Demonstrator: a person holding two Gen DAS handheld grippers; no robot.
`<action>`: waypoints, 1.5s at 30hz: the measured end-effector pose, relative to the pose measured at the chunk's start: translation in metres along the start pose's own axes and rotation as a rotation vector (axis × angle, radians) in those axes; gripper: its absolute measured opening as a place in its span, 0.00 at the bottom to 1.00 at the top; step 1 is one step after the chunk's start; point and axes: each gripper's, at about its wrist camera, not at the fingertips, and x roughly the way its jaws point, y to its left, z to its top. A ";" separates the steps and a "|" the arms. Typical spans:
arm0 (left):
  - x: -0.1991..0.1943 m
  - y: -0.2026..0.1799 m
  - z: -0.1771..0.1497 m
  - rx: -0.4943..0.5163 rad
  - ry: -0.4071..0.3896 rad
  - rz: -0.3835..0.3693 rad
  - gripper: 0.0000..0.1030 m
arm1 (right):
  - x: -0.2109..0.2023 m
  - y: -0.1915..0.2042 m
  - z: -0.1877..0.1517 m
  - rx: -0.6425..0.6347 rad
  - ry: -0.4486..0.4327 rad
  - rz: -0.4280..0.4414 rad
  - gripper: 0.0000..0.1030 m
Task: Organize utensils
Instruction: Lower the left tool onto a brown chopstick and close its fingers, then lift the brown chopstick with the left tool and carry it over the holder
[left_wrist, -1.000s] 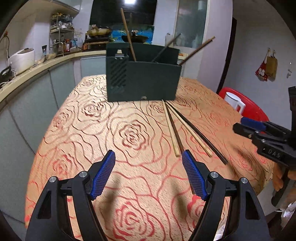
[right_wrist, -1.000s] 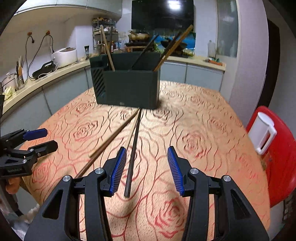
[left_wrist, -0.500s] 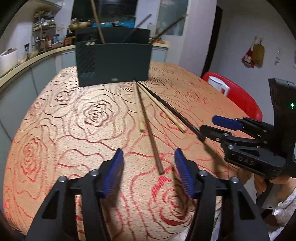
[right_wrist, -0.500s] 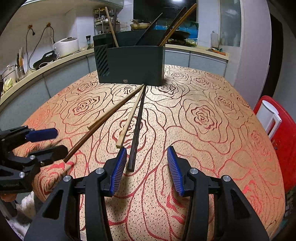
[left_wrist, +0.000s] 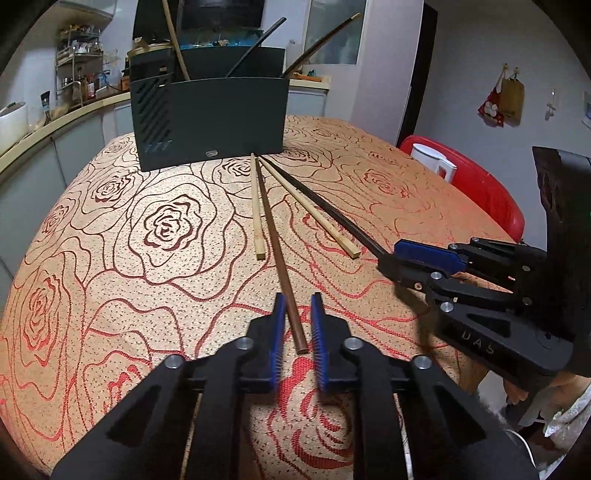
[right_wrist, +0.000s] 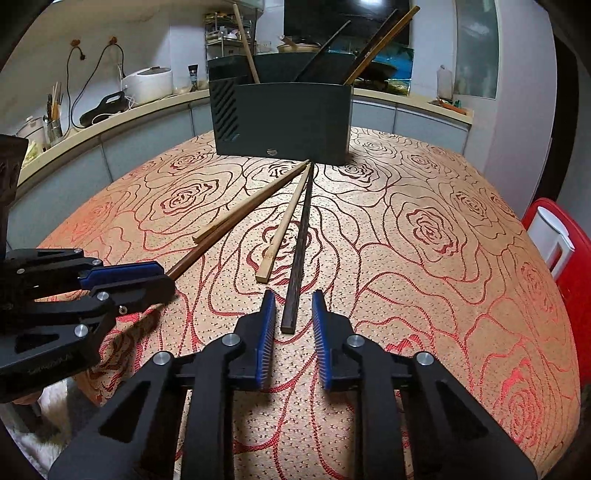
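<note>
Several chopsticks lie on the rose-pattern tablecloth in front of a dark utensil holder (left_wrist: 210, 122) (right_wrist: 280, 122) that has more sticks standing in it. My left gripper (left_wrist: 297, 320) is narrowly open, and the near end of the brown chopstick (left_wrist: 277, 243) lies between its pads, untouched. My right gripper (right_wrist: 293, 313) is narrowly open around the near end of the black chopstick (right_wrist: 301, 236), with gaps on both sides. Two pale chopsticks (left_wrist: 256, 210) (right_wrist: 282, 229) lie between them. Each gripper shows in the other's view, the right (left_wrist: 410, 258) and the left (right_wrist: 147, 280).
A red chair (left_wrist: 480, 184) with a white jug (left_wrist: 434, 162) stands at the table's right side. A kitchen counter (right_wrist: 110, 125) with a rice cooker (right_wrist: 147, 83) and jars runs behind the table. The table's edge (left_wrist: 44, 443) is close below both grippers.
Both grippers have moved forward and down onto the chopsticks' near ends. Their jaws have narrowed from wide open to a slim gap around one stick each.
</note>
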 end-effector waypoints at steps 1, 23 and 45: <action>0.000 0.002 0.000 -0.006 0.001 -0.001 0.09 | 0.000 -0.001 0.000 0.003 0.000 0.000 0.18; -0.023 0.022 0.013 -0.011 -0.046 0.047 0.06 | -0.004 -0.012 0.003 0.051 0.032 0.006 0.08; -0.112 0.037 0.080 0.044 -0.289 0.108 0.06 | -0.098 -0.034 0.071 0.094 -0.245 0.061 0.08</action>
